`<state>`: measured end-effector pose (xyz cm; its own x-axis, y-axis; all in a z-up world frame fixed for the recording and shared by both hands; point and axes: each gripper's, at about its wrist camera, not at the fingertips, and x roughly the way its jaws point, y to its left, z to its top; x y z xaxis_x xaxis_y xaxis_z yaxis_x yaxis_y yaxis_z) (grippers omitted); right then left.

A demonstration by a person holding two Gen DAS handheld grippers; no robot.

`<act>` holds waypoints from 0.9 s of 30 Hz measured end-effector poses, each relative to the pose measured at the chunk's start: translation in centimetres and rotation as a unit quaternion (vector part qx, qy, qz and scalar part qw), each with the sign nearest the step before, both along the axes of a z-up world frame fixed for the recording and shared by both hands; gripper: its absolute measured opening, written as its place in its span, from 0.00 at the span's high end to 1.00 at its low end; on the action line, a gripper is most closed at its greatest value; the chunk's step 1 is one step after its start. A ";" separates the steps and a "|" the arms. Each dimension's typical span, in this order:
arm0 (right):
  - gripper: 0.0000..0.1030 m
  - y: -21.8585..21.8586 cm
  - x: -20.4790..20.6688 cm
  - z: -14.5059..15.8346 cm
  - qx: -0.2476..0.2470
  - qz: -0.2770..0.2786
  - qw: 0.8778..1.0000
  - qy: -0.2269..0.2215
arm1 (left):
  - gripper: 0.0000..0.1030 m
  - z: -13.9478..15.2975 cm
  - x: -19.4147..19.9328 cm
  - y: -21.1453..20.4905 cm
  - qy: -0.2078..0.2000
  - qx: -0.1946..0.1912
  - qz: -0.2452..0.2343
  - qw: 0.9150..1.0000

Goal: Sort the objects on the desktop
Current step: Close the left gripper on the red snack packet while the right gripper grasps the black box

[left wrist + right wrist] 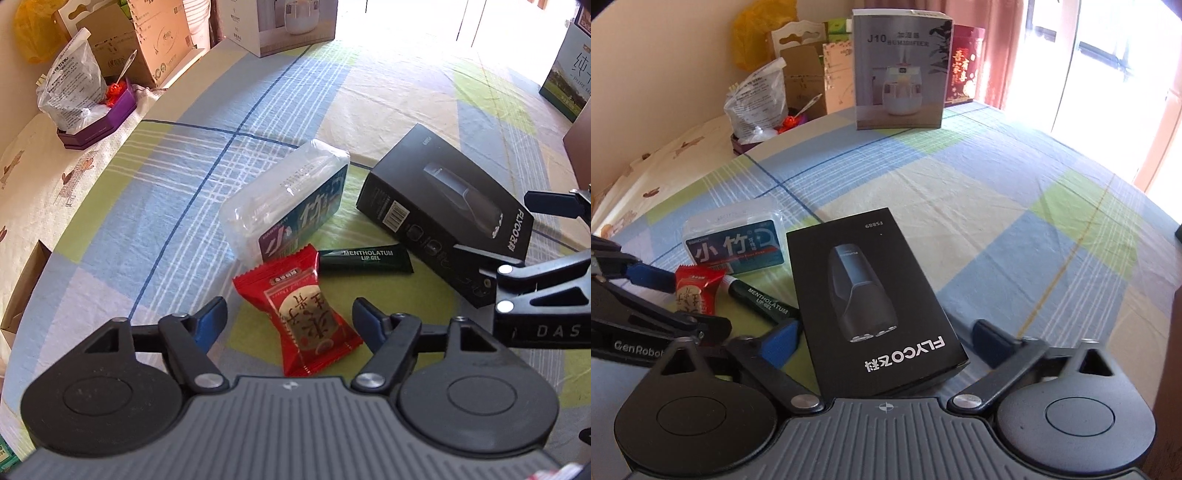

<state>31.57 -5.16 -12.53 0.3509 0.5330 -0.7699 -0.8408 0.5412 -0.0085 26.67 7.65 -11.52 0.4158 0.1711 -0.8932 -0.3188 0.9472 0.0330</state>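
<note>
A red snack packet [301, 312] lies on the checked cloth between the open fingers of my left gripper [290, 319]; the fingers do not touch it. Behind it lie a dark green lip gel tube [365, 259] and a clear floss-pick box [286, 206]. A black FLYCO shaver box [443, 218] lies to the right. In the right wrist view my right gripper [886, 338] is open around the near end of the shaver box [871, 295], fingers on either side. The packet [696, 291], tube [761, 301] and floss box [735, 243] lie to its left.
A humidifier box [899, 70] and a red gift box [966, 75] stand at the table's far edge. A plastic bag [70, 88], a purple tray [99, 122] and cardboard boxes [147, 40] sit beyond the left edge. A green-white carton [569, 74] stands far right.
</note>
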 end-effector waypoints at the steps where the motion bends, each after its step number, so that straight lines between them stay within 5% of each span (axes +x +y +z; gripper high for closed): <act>1: 0.17 0.0 -0.2 0.0 -0.006 0.003 1.000 -0.007 | 0.35 -0.1 0.0 0.0 0.001 0.000 0.000 1.000; 18: 0.22 -5.8 -5.0 0.9 -0.040 -0.130 0.990 0.023 | 0.73 -0.2 -0.7 -0.6 -0.015 -0.006 -0.048 0.999; 27: 0.24 -9.2 -9.3 1.6 -0.055 -0.136 0.987 0.060 | 0.74 0.2 -4.4 -3.1 0.004 -0.032 -0.114 0.993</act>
